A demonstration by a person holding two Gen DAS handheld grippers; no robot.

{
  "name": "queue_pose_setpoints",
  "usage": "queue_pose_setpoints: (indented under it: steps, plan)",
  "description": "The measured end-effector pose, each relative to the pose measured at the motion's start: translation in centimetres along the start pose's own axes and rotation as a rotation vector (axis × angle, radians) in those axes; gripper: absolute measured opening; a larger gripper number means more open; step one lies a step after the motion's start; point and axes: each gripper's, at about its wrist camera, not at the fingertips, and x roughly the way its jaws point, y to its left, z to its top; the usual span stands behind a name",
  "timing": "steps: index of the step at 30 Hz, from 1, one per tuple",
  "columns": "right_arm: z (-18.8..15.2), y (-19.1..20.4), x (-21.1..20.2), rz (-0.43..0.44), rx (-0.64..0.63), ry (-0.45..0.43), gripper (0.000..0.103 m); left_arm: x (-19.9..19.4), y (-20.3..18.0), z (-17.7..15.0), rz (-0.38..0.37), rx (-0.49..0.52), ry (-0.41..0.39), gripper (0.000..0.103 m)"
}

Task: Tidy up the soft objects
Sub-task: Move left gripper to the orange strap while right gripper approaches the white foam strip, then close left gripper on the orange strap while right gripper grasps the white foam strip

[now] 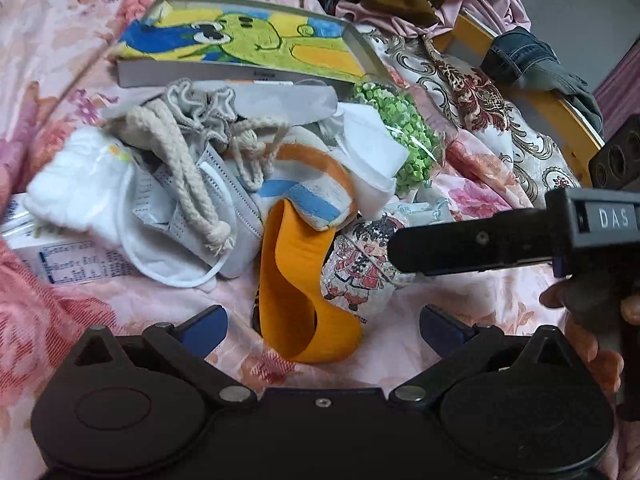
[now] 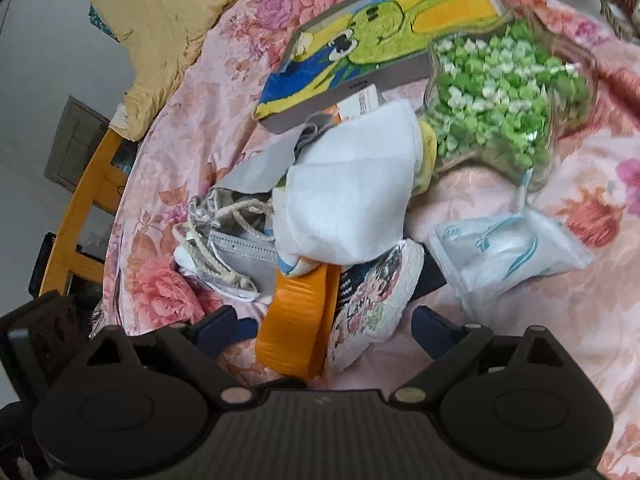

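Pink floral bedspread (image 1: 472, 292) carries the soft-object pile (image 1: 208, 184) at 12 o'clock of both tools. Left gripper (image 1: 323, 326): jaws wide, nothing held. Orange band (image 2: 294, 320) lies btwn right gripper (image 2: 322, 326) pads, untouched, nothing held. Approach step judged; next, closure on band needed.

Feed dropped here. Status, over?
Both grippers open, empty: left, right. Orange strap lies between both jaws, untouched. Cartoon pouch crowds beside it.
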Motion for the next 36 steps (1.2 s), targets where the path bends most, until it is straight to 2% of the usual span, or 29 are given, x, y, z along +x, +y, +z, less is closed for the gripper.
queue_pose_setpoints:
  steps: [4, 8, 11, 13, 15, 20, 23, 24, 28, 32, 36]
  plan:
    - [0.1, -0.3, 0.6, 0.012, 0.027, -0.005, 0.09, 0.8, 0.6, 0.8, -0.039, 0.017, 0.019, 0.102]
    - [0.2, -0.5, 1.0, -0.015, 0.03, -0.018, 0.084, 1.8, 1.2, 1.5, -0.097, 0.038, 0.056, 0.101]
    - [0.4, -1.0, 1.3, -0.034, 0.054, -0.019, 0.077, 2.5, 1.8, 1.6, -0.107, 0.038, 0.084, 0.096]
    - [0.4, -1.3, 1.5, -0.04, 0.068, -0.015, 0.068, 2.7, 2.1, 1.6, -0.111, 0.03, 0.094, 0.092]
    - [0.4, -1.6, 1.7, -0.048, 0.074, -0.009, 0.061, 2.8, 2.3, 1.6, -0.113, 0.02, 0.104, 0.085]
    - [0.3, -1.7, 2.3, -0.064, 0.068, 0.001, 0.053, 3.0, 2.3, 1.3, -0.125, 0.026, 0.112, 0.076]
    - [0.2, -1.7, 2.4, -0.074, 0.059, 0.0, 0.042, 2.9, 2.4, 1.2, -0.113, 0.009, 0.11, 0.065]
    - [0.2, -1.7, 2.4, -0.076, 0.061, 0.0, 0.039, 2.7, 2.6, 1.2, -0.112, 0.0, 0.109, 0.058]
    - [0.3, -2.5, 2.2, -0.072, 0.096, -0.015, 0.023, 2.7, 3.5, 1.4, -0.126, -0.076, 0.108, 0.047]
    - [0.4, -2.4, 1.8, -0.076, 0.087, -0.034, 0.02, 2.5, 4.0, 1.6, -0.139, -0.139, 0.099, 0.035]
    - [0.2, -1.3, 1.3, -0.115, 0.013, -0.054, 0.019, 2.0, 3.7, 1.6, -0.131, -0.147, 0.086, 0.024]
